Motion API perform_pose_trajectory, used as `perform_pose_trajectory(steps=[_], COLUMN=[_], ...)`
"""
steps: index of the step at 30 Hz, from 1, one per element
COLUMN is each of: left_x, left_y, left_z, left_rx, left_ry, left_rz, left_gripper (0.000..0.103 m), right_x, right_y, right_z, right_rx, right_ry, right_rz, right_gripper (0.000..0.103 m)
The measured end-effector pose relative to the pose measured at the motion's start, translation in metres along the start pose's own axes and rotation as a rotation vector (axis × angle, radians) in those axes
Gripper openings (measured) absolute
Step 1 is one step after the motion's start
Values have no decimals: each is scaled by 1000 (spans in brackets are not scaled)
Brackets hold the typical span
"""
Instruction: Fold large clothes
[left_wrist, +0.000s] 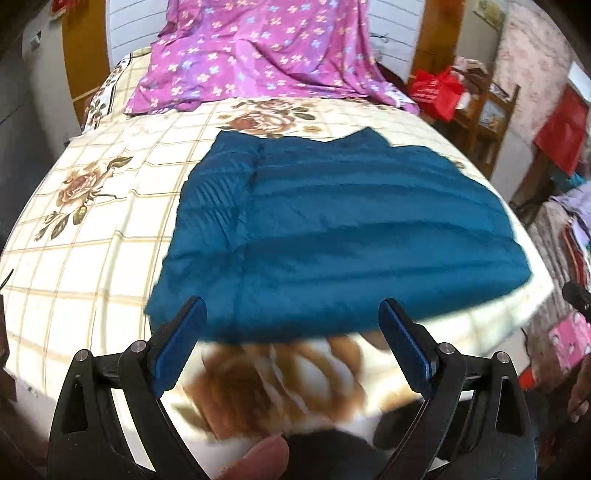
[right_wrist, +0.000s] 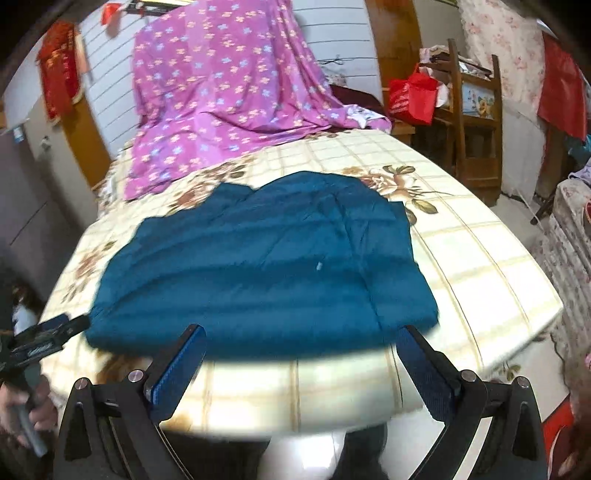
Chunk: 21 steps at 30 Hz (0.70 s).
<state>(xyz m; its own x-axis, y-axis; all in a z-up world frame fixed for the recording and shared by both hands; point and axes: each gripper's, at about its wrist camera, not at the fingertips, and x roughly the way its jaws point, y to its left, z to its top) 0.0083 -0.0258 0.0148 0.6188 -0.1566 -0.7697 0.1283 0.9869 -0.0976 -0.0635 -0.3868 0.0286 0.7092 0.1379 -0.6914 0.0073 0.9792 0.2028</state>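
Left gripper (left_wrist: 291, 328) fingers spread, holding nothing, at the near hem of the blue quilted jacket (left_wrist: 317, 229). Right gripper (right_wrist: 303, 354) same: spread, empty, just short of the hem. Jacket lies flat on the bed (right_wrist: 480, 266), floral check sheet. Beyond it, purple flowered cloth (right_wrist: 221, 92) draped at the headboard.

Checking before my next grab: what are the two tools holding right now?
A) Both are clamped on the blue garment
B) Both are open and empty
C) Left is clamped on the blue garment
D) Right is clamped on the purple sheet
B: the left tool and right tool both gape wide, nothing between them, short of the blue garment.
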Motion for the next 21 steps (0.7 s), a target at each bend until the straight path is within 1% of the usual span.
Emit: perform_pose_trajectory(steps=[2, 4, 7, 9, 15, 17, 21], left_x=[-18, -29, -42, -49, -62, -63, -60], left_y=[-14, -25, -40, -44, -39, -36, -31], left_z=[-11, -21, -29, -34, -41, -42, -43], left_rx=[9, 16, 33, 42, 28, 23, 7], left_ry=[-2, 15, 17, 14, -10, -22, -20], left_rz=[-18, -50, -54, -55, -29, -14, -13], left_gripper=[94, 94, 94, 94, 94, 94, 94], right_x=[-23, -38, -55, -65, -77, -76, -72], right_y=[3, 7, 14, 16, 19, 18, 16], right_z=[-14, -27, -42, -49, -58, -58, -58], right_rx=[8, 8, -26, -35, -55, -49, -44], right_ry=[11, 17, 11, 3, -12, -10, -6], right_rz=[9, 22, -9, -14, -29, -25, -26], right_gripper=[103, 103, 103, 103, 103, 103, 103])
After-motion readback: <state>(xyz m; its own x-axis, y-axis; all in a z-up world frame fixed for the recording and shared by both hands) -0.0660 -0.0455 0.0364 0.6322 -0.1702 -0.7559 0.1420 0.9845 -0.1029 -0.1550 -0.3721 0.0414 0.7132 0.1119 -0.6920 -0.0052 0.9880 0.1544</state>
